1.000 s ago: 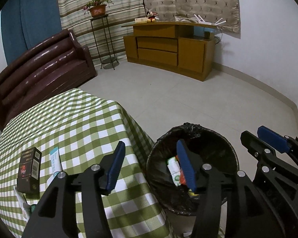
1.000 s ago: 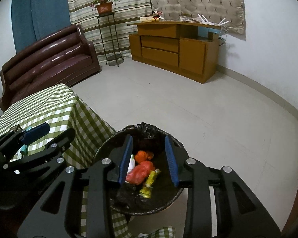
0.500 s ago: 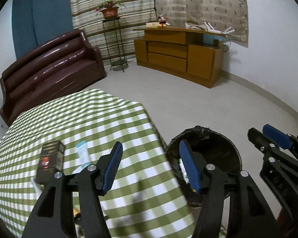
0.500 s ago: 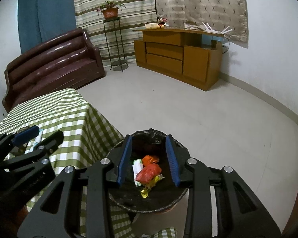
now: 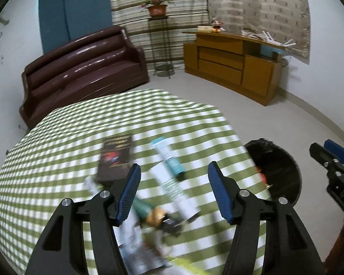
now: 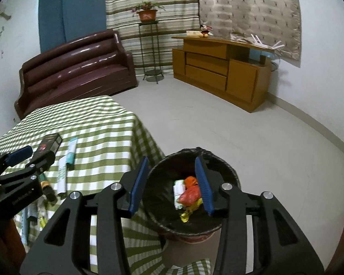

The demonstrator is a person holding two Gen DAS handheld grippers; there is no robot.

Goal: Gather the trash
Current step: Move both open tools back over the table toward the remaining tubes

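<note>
In the left wrist view, the left claw [image 5: 173, 190] is standing wide open and holding nothing. It is hanging over a table with a green checked cloth [image 5: 57, 160]. This picture is blurry. Just past the left finger a dark box [image 5: 115, 157] is lying flat. Between the fingers, a little farther out, a white and teal tube [image 5: 168, 154] is lying on the cloth. Right under the open gap, a long white tube [image 5: 176, 192] is lying next to a small orange and teal thing [image 5: 150, 210] that is too blurry to name. Close in below the left finger there is some white paper trash [image 5: 135, 245]. Off to the right of the claw, the black trash bin [image 5: 277, 167] is peeking out past the table edge, and the right claw [image 5: 332, 155] is showing at the far right.

In the right wrist view, the right claw [image 6: 173, 182] is also open and empty, with its fingers a bit closer together. It is hanging right over the bin [image 6: 227, 174]. Only this view is showing what is inside: a red wrapper [image 6: 190, 193], an orange lump [image 6: 190, 180], a white packet [image 6: 178, 189] and a yellow wrapper [image 6: 189, 212]. To the left of this claw, the left claw [image 6: 26, 158] is reaching over the table [image 6: 98, 123]. The box [image 6: 48, 144] and the teal-tipped tube [image 6: 71, 150] are lying just beyond it.
</note>
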